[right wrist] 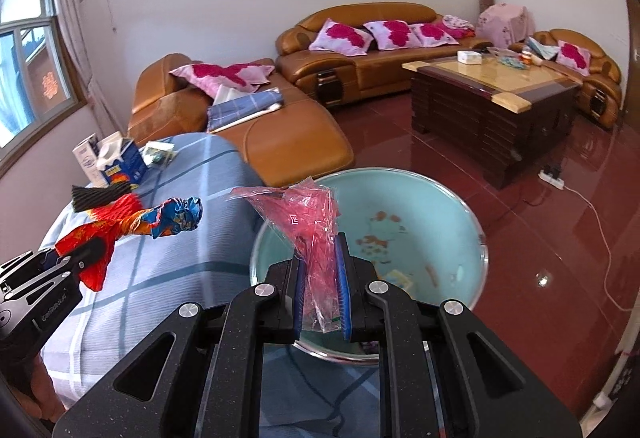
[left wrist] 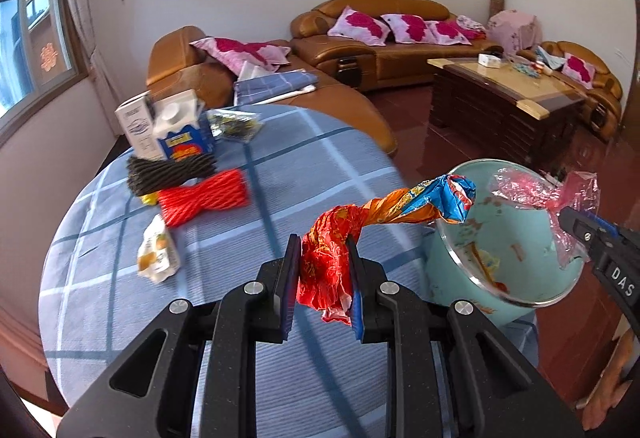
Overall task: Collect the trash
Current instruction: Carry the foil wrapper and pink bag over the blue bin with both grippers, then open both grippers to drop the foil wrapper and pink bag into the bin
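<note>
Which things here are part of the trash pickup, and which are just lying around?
Job: twisted red wrapper in left gripper; pink plastic bag in right gripper; teal bin; red foam net; black foam net.
Lying around: sofa; coffee table.

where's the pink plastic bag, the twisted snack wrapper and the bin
pink plastic bag (right wrist: pixel 304 218), right wrist view, on its crumpled upper part
twisted snack wrapper (left wrist: pixel 400 204), left wrist view, on its orange twisted middle
bin (right wrist: pixel 448 206), right wrist view, on its teal inner wall
</note>
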The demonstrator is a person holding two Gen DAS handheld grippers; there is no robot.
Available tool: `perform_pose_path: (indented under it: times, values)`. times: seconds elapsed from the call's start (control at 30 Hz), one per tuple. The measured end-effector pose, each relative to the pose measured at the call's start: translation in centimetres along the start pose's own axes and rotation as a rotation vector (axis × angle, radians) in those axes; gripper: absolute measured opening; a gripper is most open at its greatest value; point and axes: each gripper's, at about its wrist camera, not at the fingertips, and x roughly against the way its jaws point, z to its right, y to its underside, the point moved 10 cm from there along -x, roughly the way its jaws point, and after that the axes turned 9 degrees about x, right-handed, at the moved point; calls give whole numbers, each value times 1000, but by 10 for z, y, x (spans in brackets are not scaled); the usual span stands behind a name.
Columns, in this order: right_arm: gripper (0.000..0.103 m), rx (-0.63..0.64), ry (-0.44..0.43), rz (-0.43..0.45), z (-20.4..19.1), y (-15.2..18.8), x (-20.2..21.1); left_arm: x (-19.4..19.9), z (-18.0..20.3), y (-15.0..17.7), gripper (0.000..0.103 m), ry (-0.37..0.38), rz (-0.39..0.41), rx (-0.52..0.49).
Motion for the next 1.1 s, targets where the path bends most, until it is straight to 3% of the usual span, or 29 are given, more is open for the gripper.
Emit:
perform_pose_path:
  times: [0.5, 1.1]
  values:
    - [15, -95, 101, -29, 61, 11, -15, -25, 86, -7, 21, 87, -16, -89]
    - [16, -110, 113, -109, 78, 23, -46, -74, 132, 8, 22, 96, -103, -120]
